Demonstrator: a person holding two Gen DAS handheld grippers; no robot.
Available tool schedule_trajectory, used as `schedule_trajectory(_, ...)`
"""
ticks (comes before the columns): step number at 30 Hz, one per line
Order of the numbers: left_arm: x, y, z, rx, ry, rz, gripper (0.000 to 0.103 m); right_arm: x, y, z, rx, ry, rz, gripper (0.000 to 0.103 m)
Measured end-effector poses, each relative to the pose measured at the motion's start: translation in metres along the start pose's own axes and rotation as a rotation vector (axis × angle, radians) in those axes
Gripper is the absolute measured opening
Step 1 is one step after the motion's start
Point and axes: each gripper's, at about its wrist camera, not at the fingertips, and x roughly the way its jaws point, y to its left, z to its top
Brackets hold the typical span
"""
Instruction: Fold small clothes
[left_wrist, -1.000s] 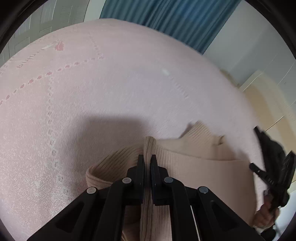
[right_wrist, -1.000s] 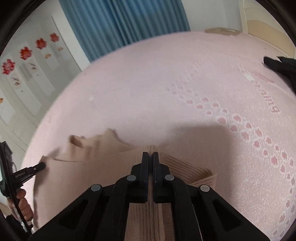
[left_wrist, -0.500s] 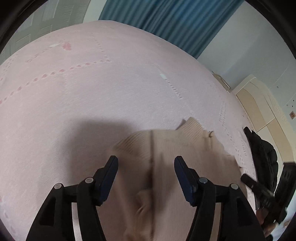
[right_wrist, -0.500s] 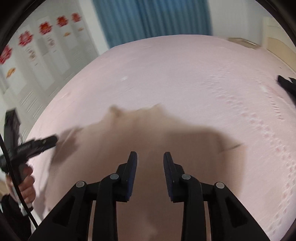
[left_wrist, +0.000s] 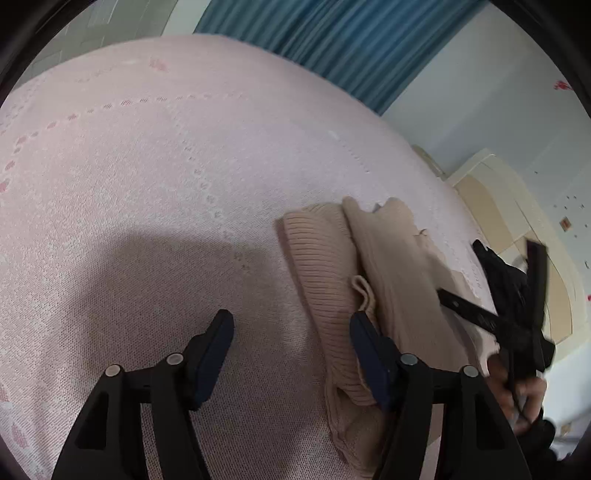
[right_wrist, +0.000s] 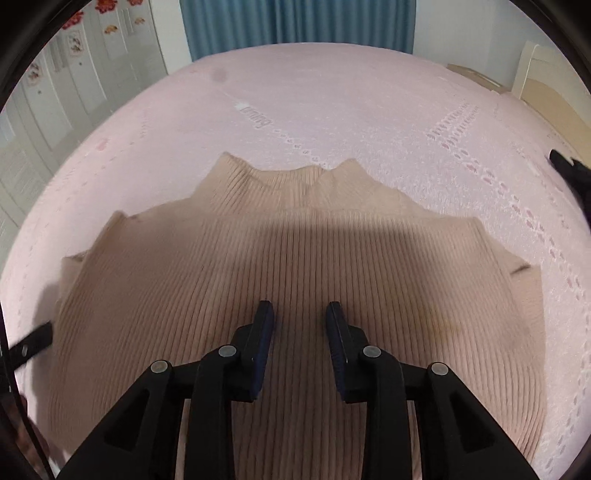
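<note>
1. left wrist view: my left gripper (left_wrist: 291, 332) hangs over the pink bedspread (left_wrist: 166, 184). its jaws are spread wide and opening further, and only bare bedspread shows between them.
2. the beige ribbed sweater (left_wrist: 325, 266) lies on the bedspread just right of that gripper. my right-hand finger (left_wrist: 369, 350) overlaps its ribbed edge in this view; whether it touches, i cannot tell.
3. a small fold of knit stands up near the middle of the sweater. a dark garment (left_wrist: 506, 273) lies beyond it toward the bed's far right edge.
4. my right gripper (left_wrist: 458, 302) shows at the right rim, blurred, over the sweater's far side, with my hand (left_wrist: 524, 395) on its grip.
5. right wrist view: my right gripper (right_wrist: 299, 325) hovers over the sweater (right_wrist: 295, 258). its jaws are parted a modest way, pinching nothing.
6. the sweater lies spread flat and wide on the bedspread (right_wrist: 332, 92), its notched collar pointing away from me, toward the blue curtain (right_wrist: 295, 22).
7. one finger of my left gripper (right_wrist: 33, 341) pokes in at the left rim, beside the sweater's edge.
</note>
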Motion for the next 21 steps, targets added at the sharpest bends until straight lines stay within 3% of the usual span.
schedule_trajectory(8,-0.002,0.002,-0.005,0.061,0.038,-0.032,0.066,0.028,0.008,0.027,-0.007,0.025,-0.09,0.029)
schedule_trajectory(15,-0.012,0.004,-0.021,0.031,-0.005,-0.036,0.068,0.035,0.012,0.034,-0.02,0.021,-0.115,0.03)
schedule_trajectory(19,-0.025,0.001,-0.031,0.009,0.004,-0.074,0.079,0.026,0.008,0.03,-0.009,0.034,-0.083,0.03)
schedule_trajectory(21,-0.03,0.004,-0.033,0.012,0.021,-0.081,0.079,0.014,0.005,0.023,0.003,0.044,-0.05,0.03)
